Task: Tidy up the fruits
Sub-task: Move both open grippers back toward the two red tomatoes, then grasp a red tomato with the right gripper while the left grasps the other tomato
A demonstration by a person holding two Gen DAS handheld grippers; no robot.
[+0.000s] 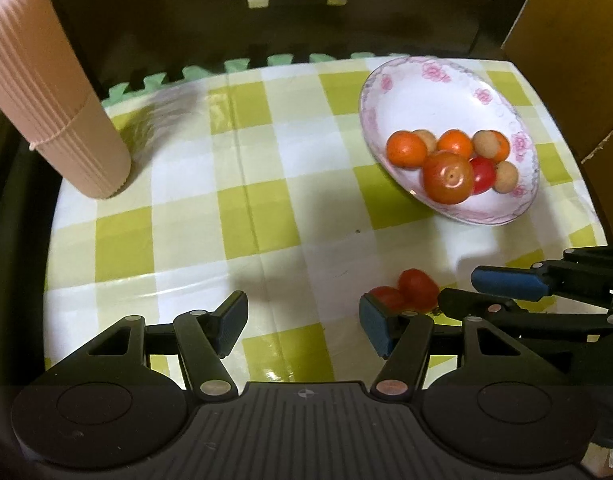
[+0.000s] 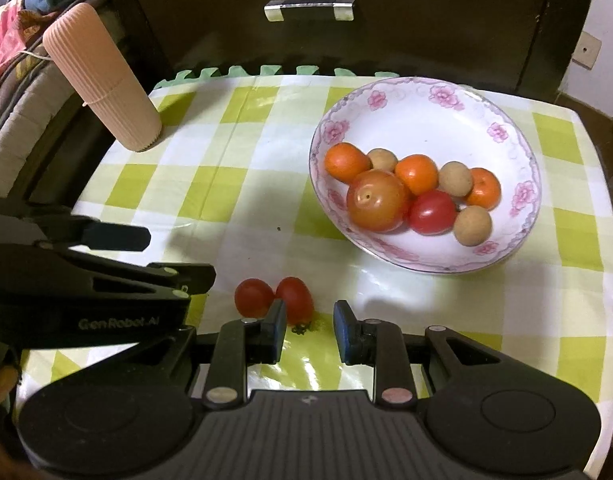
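Two loose cherry tomatoes by the tools, the rest of the fruit in the plate.

Left wrist view: the left tool (image 1: 302, 322) hangs released over the checked counter (image 1: 178, 216), its right pad beside two cherry tomatoes (image 1: 408, 292); the floral plate (image 1: 426, 92) holds the other fruit. Right wrist view: the right tool (image 2: 309, 330) is released, holding nothing, its left pad overlapping the nearer tomato (image 2: 295, 300); a ribbed pink cup (image 2: 102, 80) stands far left.

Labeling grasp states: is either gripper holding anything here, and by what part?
Nothing held. Left gripper and right gripper are both open and empty; the two small red tomatoes lie loose on the tablecloth.
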